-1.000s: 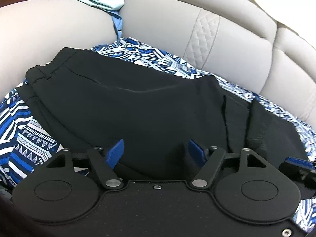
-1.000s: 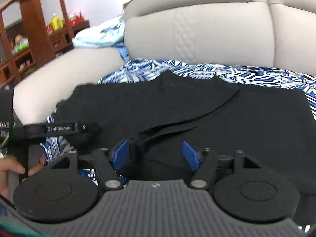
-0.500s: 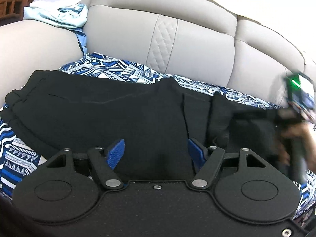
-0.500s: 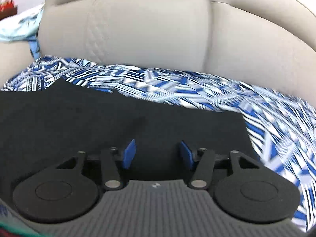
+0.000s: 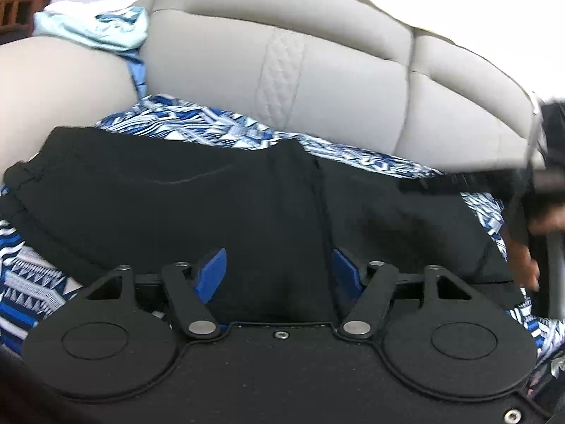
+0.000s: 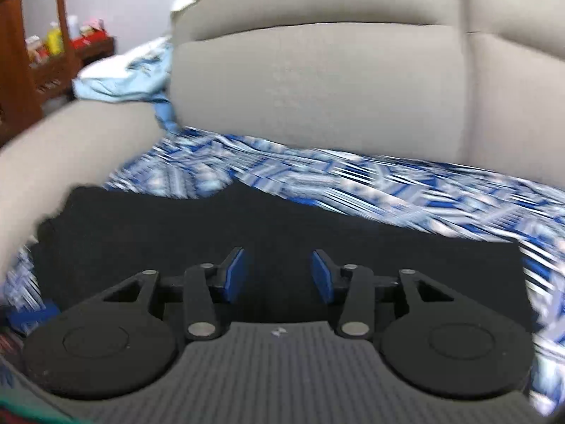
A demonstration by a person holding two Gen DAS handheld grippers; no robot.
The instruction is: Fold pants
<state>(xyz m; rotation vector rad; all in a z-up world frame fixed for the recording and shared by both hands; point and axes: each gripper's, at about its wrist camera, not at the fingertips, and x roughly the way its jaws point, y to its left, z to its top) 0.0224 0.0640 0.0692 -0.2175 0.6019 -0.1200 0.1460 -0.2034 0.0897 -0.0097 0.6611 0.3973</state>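
Black fabric pants (image 5: 197,198) lie partly folded at twelve o'clock; left gripper (image 5: 279,275) and right gripper (image 6: 277,274) half-open, having just shifted width, empty; further folding likely remains.

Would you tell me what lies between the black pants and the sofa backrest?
A blue-and-white patterned cloth, seen in both wrist views, covers the seat between pants and backrest.

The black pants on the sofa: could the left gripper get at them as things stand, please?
Probably yes. The left gripper hangs open right over the black pants, which lie flat on the patterned blanket, and nothing sits between its jaws and the cloth.
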